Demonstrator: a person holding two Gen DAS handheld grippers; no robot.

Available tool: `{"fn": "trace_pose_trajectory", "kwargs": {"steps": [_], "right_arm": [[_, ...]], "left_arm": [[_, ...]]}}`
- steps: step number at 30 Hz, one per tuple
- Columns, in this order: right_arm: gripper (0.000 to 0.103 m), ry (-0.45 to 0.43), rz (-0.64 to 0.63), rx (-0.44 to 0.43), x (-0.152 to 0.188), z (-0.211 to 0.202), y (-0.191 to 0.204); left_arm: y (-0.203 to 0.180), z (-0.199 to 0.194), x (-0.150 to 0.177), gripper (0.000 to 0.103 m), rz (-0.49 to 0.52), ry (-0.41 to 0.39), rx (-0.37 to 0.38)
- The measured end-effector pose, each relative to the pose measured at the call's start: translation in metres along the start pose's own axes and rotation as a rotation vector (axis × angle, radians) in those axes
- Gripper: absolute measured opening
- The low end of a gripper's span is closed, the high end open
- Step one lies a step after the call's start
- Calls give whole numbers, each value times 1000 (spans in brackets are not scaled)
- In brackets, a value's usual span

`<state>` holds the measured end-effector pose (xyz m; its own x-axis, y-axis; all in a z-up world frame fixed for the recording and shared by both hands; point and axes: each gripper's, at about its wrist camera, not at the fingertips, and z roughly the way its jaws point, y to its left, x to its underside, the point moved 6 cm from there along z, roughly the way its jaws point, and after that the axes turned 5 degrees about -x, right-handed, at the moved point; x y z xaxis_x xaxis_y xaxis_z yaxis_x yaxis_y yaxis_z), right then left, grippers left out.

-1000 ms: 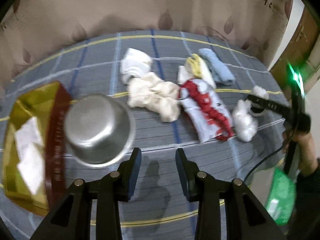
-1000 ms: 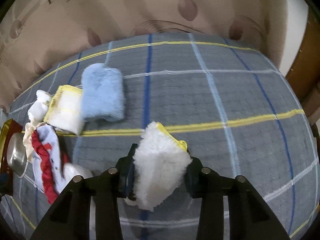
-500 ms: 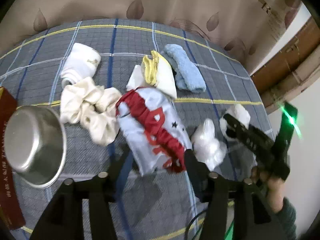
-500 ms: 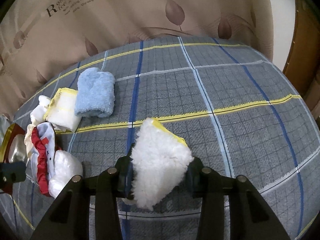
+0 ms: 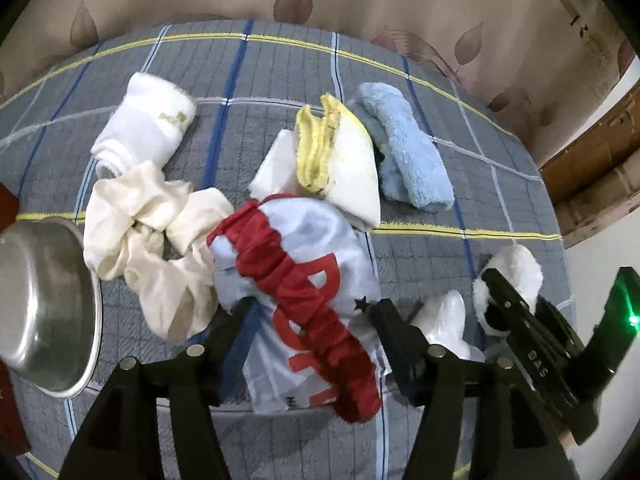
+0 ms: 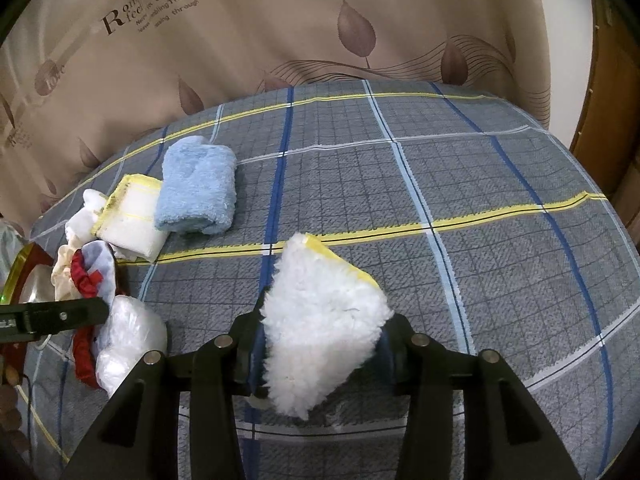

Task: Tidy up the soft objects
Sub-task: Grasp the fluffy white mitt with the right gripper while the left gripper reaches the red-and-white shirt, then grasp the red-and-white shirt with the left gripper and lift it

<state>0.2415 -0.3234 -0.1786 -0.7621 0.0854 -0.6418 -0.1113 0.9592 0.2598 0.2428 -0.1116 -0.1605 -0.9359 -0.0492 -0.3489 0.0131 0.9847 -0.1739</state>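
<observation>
left gripper (image 5: 310,308) spread wide, empty, straddling the red-and-white cloth (image 5: 304,288); its long axis runs near-to-far between the jaws. right gripper (image 6: 320,332) opening around the fluffy white pad (image 6: 320,320).

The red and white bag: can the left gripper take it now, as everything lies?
Probably yes. The left gripper is open, its jaws either side of the red and white bag, with nothing lying on top.

Between the black left tool's (image 5: 310,312) fingers lies a pale blue bag (image 5: 304,280) with red trim and lettering. Beyond it sit a cream scrunchie (image 5: 152,232), yellow-edged white cloth (image 5: 344,164) and light blue towel (image 5: 408,152). The bedspread (image 6: 440,184) is grey plaid with blue, white and yellow lines.
</observation>
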Motion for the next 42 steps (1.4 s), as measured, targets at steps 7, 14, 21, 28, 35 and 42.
{"fn": "trace_pose_trajectory", "kwargs": {"steps": [7,14,21,28,35,42], "right_arm": [[44,0,9,-9,-1,0,0],[44,-1,15,-16,-1,-1,0],[44,-1,14,-15,-1,-1,0],[44,1,8,-8,-1,-1,0],[44,1,3,-3,-1,0,-1],[44,1,3,-2,-1,0,-1]], "left_arm": [[-13,9,4,71,95,-27,-86],[-9,3,12,29,166,-21,-115],[-5,-14,22,23,193,-20,-57],[-7,-41,37,23,232,-32,3],[-7,-68,47,23,286,-82,-7],[14,-92,46,23,293,-124,-54]]}}
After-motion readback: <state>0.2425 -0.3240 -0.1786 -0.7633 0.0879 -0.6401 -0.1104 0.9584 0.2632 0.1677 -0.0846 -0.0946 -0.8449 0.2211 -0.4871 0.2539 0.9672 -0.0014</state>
